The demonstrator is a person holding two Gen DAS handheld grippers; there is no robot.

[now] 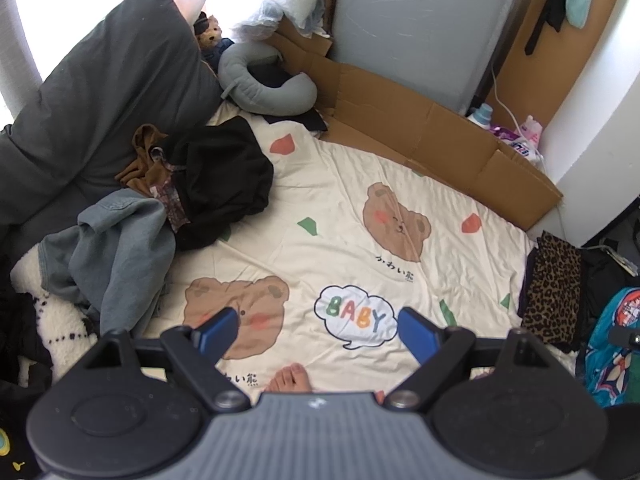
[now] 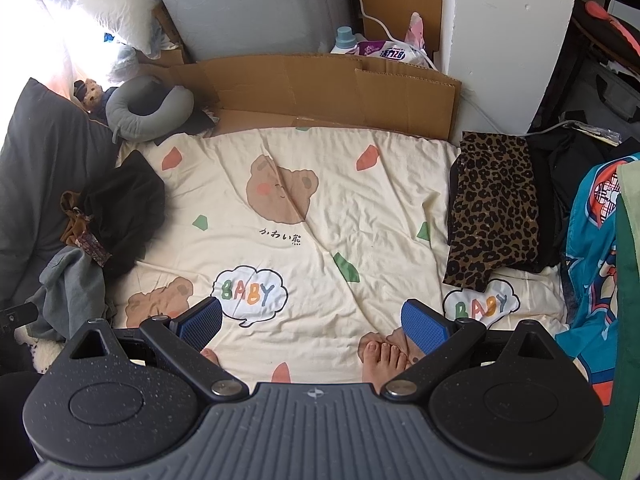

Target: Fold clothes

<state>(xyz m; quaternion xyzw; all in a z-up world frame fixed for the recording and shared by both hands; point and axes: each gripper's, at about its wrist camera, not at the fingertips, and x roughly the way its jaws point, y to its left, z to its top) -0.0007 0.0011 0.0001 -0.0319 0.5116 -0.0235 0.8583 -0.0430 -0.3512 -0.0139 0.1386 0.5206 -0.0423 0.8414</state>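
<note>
Hovering over the bear-print sheet (image 1: 344, 200), the left gripper (image 1: 318, 330) tilts steeply downward, blue pads spread wide, nothing between them. Right gripper (image 2: 312, 320) likewise hangs above the sheet, jaws wide apart and empty. Unfolded heap, a black garment (image 1: 224, 184) and a denim piece (image 1: 116, 248), lies at the sheet's left edge beside the grey pillow (image 1: 104, 92). Folded leopard-print garment (image 2: 492, 204) rests at the right edge. Bare toes (image 2: 384, 354) show below the right gripper.
</note>
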